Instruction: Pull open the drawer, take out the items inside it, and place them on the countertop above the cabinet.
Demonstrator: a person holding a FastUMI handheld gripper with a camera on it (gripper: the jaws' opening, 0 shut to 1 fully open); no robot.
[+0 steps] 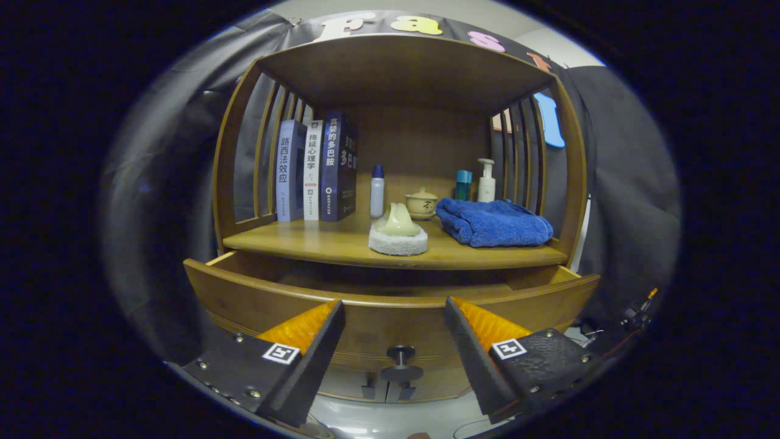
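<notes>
Curved-front brown wooden drawer (390, 305) stands pulled out under the wooden tabletop (341, 247), its cavity just beyond and above the gripper (395, 326), whose jaws are spread, empty, straddling the dark round knob (401, 353).

Gripper (395, 314): level, pointing straight forward.
Fingers (317, 341): spread wide apart, holding nothing, inner faces angled toward each other.
</notes>
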